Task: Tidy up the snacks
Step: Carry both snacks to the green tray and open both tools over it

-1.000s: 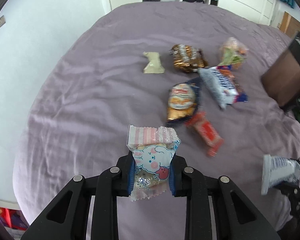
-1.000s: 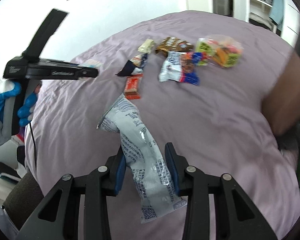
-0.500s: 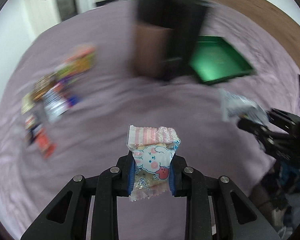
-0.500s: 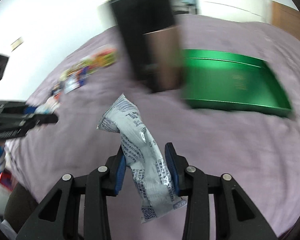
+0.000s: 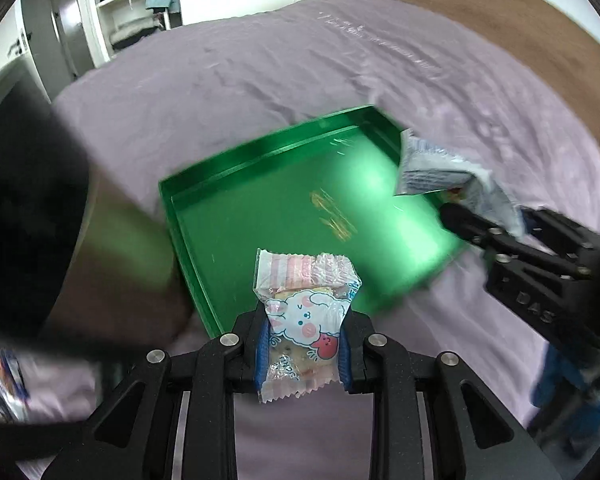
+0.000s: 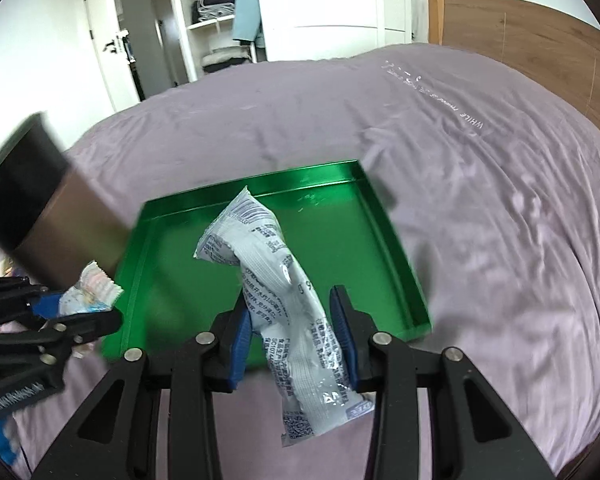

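My left gripper (image 5: 303, 344) is shut on a clear pink-striped bunny snack packet (image 5: 305, 312), held just before the near edge of a green metal tray (image 5: 260, 216) on the purple bed. My right gripper (image 6: 296, 340) is shut on a long grey-white printed snack packet (image 6: 276, 280), held over the near edge of the same tray (image 6: 180, 280). The tray's floor shows nothing lying on it. Each gripper shows in the other's view: the right one (image 5: 456, 216) at the tray's right side, the left one (image 6: 100, 312) at its left corner.
A tall dark box with a brown side (image 5: 32, 216) stands left of the tray and shows in the right wrist view (image 6: 40, 204) too. Other snack packets (image 5: 0, 384) lie blurred at far left. A wooden headboard (image 6: 520, 36) and open wardrobe (image 6: 216, 12) lie beyond.
Both grippers have swung right, away from the snack pile and past the dark box, to the green tray. Each still holds its packet.
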The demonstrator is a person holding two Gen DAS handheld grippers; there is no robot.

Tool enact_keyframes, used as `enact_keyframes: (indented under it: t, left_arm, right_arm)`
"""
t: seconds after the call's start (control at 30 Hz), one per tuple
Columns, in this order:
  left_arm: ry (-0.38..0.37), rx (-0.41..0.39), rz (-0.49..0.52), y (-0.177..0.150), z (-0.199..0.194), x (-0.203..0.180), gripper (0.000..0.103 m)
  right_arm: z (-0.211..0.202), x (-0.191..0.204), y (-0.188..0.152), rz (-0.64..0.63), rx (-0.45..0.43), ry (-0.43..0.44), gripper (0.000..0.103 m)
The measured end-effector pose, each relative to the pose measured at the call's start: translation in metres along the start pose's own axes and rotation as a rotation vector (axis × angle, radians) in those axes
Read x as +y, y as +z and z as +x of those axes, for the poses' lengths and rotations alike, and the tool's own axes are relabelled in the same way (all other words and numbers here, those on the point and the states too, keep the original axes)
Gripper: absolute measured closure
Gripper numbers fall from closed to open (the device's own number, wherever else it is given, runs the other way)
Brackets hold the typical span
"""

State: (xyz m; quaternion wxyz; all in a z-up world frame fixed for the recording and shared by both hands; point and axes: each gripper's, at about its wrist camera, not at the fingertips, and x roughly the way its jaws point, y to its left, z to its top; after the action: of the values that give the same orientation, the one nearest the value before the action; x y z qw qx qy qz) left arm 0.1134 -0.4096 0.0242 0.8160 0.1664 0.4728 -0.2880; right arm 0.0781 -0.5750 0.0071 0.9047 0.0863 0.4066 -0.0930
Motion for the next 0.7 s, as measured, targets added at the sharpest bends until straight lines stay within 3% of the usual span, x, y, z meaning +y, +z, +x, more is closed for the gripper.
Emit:
enact_keyframes:
  t: [0.13,0.23,0.5,0.57,0.6,0.63,0.7]
  left_arm:
    - [0.072,0.042,-0.077,0.018,0.056,0.018,0.080]
    - [0.106,0.050,-0.087,0.016,0.075,0.027,0.080]
    - [0.138,0.040,-0.063,0.005,0.090,0.029,0.078]
    - [0.134,0.037,-0.061,0.004,0.087,0.027,0.069]
    - [0.145,0.027,-0.059,0.005,0.084,0.027,0.068]
    - [0.150,0.017,-0.057,0.005,0.080,0.027,0.065]
    - [0.162,-0.007,-0.052,0.005,0.072,0.023,0.062]
  right_arm:
    - [0.044,-0.009,0.005,-0.005,0.047,-0.033,0.103]
    - [0.067,-0.013,0.001,-0.016,0.071,-0.061,0.103]
    - [0.078,-0.023,-0.014,0.033,0.063,-0.079,0.103]
    - [0.075,-0.024,-0.013,0.033,0.052,-0.089,0.103]
    - [0.071,-0.023,-0.013,0.031,0.043,-0.095,0.078]
    - [0.065,-0.023,-0.012,0.031,0.030,-0.096,0.068]
    - [0.052,-0.023,-0.009,0.030,0.006,-0.095,0.063]
